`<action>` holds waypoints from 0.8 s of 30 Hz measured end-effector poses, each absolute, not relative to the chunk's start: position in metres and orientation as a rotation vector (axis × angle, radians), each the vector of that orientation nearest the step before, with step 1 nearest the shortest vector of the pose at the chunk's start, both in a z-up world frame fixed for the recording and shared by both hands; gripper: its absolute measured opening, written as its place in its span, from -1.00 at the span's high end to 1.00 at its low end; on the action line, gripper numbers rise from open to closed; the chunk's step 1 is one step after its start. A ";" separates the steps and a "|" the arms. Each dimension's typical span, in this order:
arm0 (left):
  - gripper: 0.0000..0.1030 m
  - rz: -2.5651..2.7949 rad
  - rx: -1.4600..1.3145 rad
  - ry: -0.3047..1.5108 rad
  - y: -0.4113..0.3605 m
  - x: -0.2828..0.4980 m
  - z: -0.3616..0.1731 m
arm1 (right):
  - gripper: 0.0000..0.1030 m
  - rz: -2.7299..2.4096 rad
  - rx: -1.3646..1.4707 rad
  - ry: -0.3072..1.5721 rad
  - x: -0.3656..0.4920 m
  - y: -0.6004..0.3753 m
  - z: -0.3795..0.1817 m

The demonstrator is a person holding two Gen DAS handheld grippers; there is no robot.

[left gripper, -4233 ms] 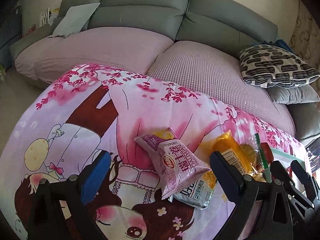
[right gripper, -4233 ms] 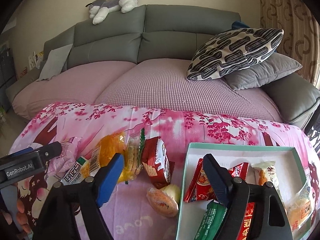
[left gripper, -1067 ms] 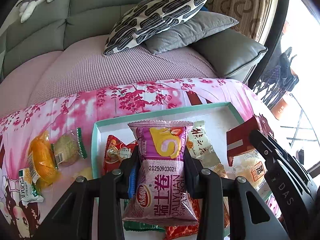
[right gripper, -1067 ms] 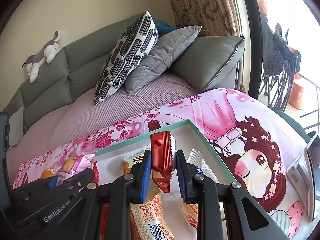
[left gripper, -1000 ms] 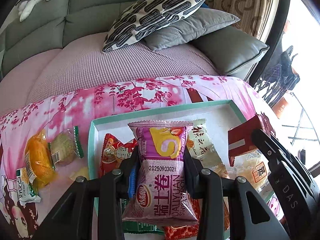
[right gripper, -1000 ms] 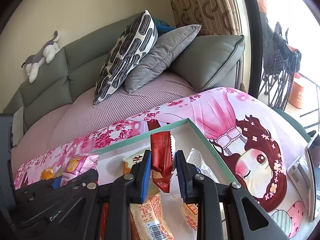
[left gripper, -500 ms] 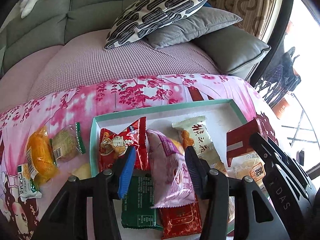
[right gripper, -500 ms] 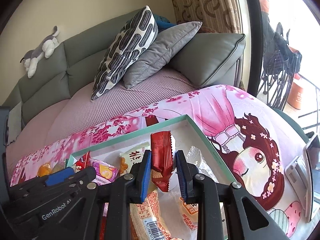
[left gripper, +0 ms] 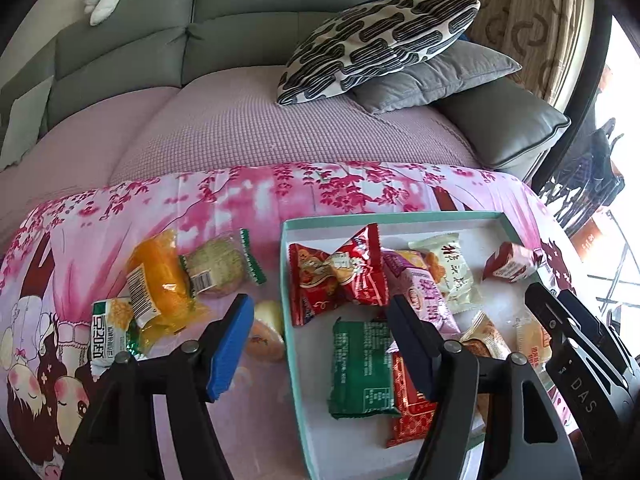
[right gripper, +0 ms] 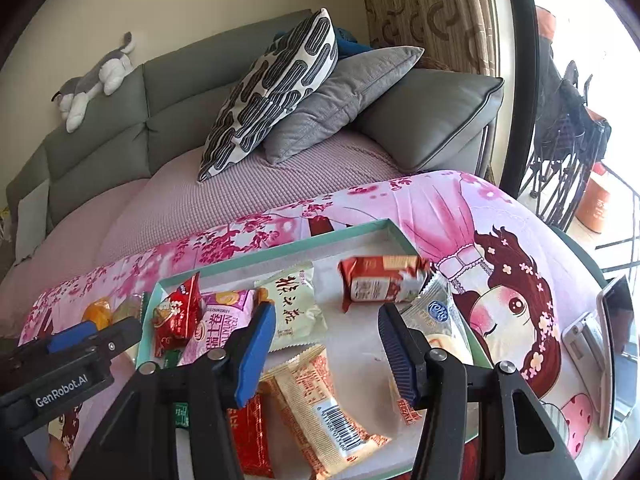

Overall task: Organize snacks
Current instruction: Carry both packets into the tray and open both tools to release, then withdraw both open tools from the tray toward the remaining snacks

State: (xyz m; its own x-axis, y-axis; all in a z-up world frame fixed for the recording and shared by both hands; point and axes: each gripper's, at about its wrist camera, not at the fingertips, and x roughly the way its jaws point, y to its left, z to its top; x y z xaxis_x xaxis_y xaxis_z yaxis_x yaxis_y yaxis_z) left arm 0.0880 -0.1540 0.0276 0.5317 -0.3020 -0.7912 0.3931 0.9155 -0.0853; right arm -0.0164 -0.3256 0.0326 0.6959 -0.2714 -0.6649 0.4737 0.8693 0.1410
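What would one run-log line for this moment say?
left gripper: opening, empty | right gripper: opening, empty | purple pack, red pack: in tray | four snacks outside

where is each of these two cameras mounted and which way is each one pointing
Left wrist: on the left gripper, angled down at the tray's left edge and loose snacks; own fingers opening, empty.
Right wrist: on the right gripper, angled down into the tray; own fingers opening, empty.
Shared: tray, purple packet, sofa.
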 end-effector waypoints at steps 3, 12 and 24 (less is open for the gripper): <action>-0.49 -0.386 0.108 0.919 -0.139 0.085 0.023 | -0.14 -0.412 0.317 0.709 -0.019 -0.317 0.030; -0.50 -0.335 0.078 0.925 -0.110 0.076 0.007 | -0.14 -0.414 0.308 0.733 -0.020 -0.308 0.027; -0.82 -0.305 0.027 0.927 -0.094 0.080 -0.007 | -0.36 -0.423 0.244 0.753 -0.012 -0.294 0.026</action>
State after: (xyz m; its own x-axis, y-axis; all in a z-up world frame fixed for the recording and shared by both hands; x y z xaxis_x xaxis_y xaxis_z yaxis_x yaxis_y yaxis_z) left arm 0.0799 -0.0941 -0.0074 0.5608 -0.2470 -0.7902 0.2702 0.9568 -0.1073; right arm -0.0115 -0.2941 0.0259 0.6518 -0.2823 -0.7039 0.4542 0.8886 0.0643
